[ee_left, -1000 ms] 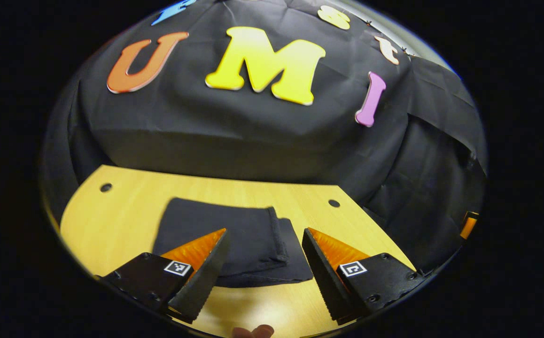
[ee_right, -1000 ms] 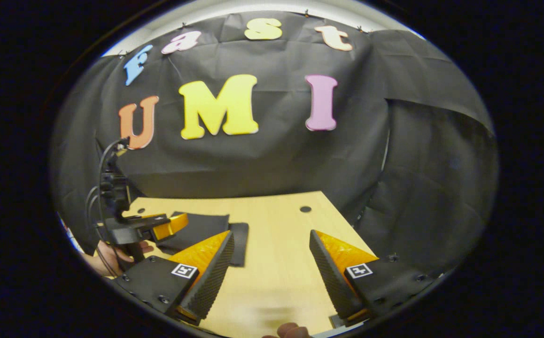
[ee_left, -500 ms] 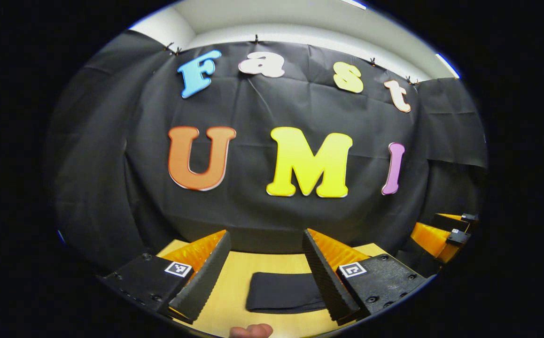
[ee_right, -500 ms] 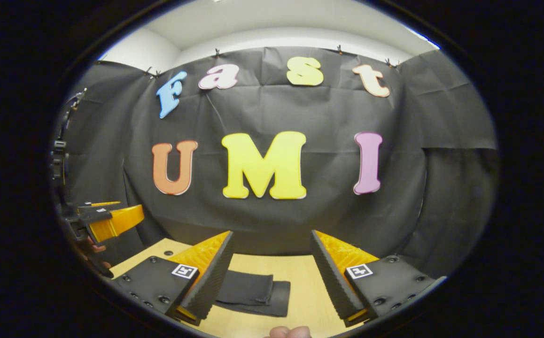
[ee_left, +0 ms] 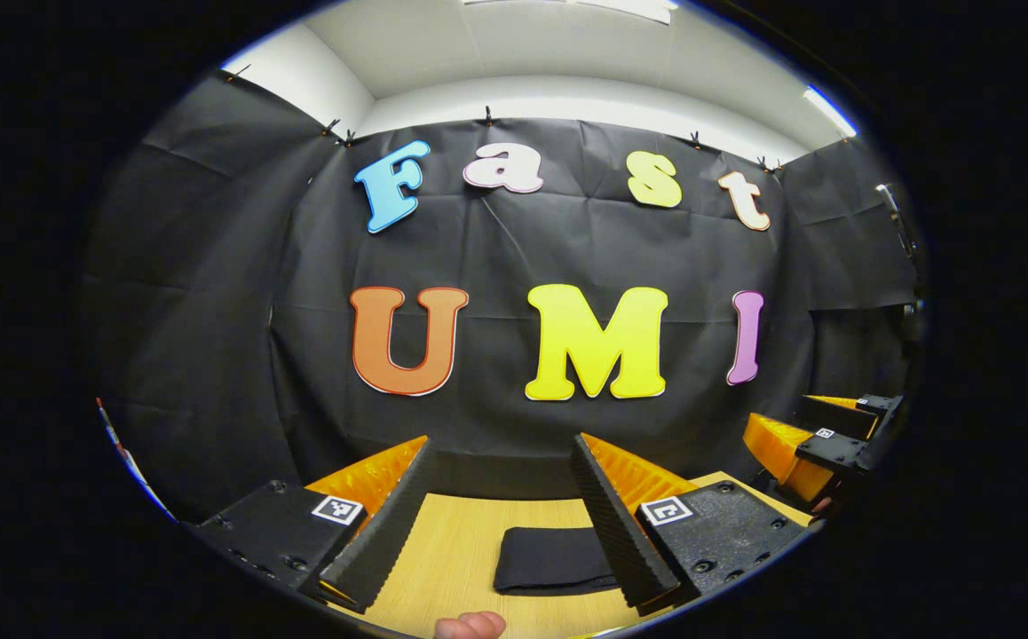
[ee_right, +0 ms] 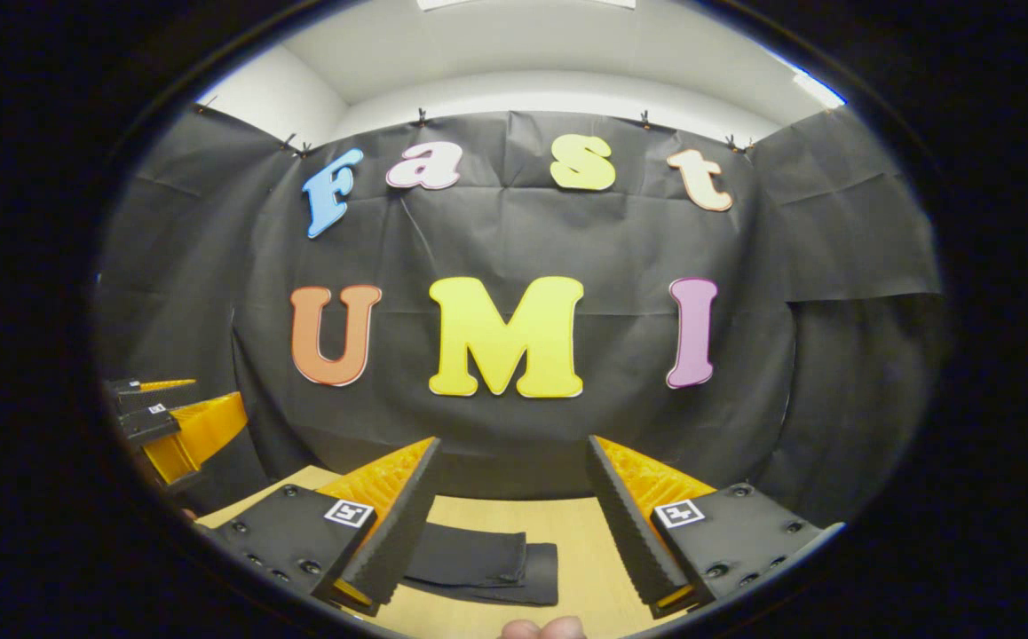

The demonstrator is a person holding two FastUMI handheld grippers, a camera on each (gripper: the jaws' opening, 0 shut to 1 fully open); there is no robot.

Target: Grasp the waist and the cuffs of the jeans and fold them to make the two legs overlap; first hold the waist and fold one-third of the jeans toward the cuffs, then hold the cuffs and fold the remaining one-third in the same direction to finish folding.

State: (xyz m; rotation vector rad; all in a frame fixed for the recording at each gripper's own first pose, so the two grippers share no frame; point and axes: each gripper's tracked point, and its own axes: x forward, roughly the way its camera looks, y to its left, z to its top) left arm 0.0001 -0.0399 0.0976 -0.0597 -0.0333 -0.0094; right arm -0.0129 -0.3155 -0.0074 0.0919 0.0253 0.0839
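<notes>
The dark jeans (ee_left: 549, 559) lie folded into a compact stack on the wooden table (ee_left: 452, 550), low in the left gripper view between my fingers. In the right gripper view the folded jeans (ee_right: 483, 561) sit just left of centre, with a lower layer sticking out at their right end. My left gripper (ee_left: 501, 457) is open, held back from the jeans and above the table, with nothing between its fingers. My right gripper (ee_right: 514, 457) is open and empty too, pointing at the wall. The right gripper (ee_left: 820, 439) appears at the far right of the left gripper view, and the left gripper (ee_right: 172, 426) at the far left of the right gripper view.
The black cloth wall (ee_right: 514, 426) stands right behind the table's far edge. A fingertip (ee_left: 470, 625) pokes in at the bottom of the left gripper view, and another fingertip (ee_right: 542, 628) at the bottom of the right gripper view.
Both grippers have lifted and pulled back from the jeans, tilting up toward the wall. The folded jeans stay flat on the table and now look smaller and lower.
</notes>
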